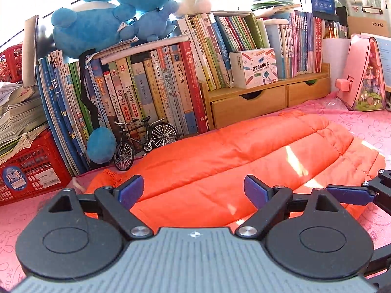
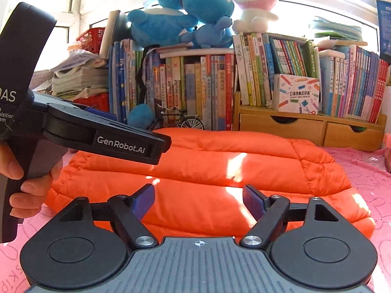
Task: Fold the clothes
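**Orange padded jacket folded ahead of 2 open grippers**

The left gripper (image 1: 193, 190) is seen with its 2 blue-padded fingers spread wide apart, nothing held between them. The right gripper (image 2: 199, 200) is likewise spread, its fingers apart and empty. An orange quilted jacket (image 1: 232, 171) lies folded into a thick bundle on a pink printed cloth (image 1: 366, 127), directly ahead of and beneath both pairs of fingers; its near edge is covered by the fingertips in each wrist view.

In the right wrist view the left gripper's body (image 2: 105, 134) is seen to the left of the right fingers, above the jacket's left part, with the person's left hand (image 2: 22, 183) wrapped around its handle. In the left wrist view the right gripper (image 1: 361, 190) enters just right of the right finger, over the jacket's edge.

Beyond the fingers, past the jacket's far edge, a small model bicycle (image 1: 144, 141) stands against a row of upright books (image 1: 151, 90). A wooden shelf with 2 drawers (image 1: 268, 100) stands ahead to the right, a white box (image 1: 254, 67) on it. Blue plush toys (image 1: 110, 12) sit on top of the books. A red crate (image 1: 31, 171) with stacked papers stands far left of the fingers; a pink triangular case (image 1: 364, 78) far right.
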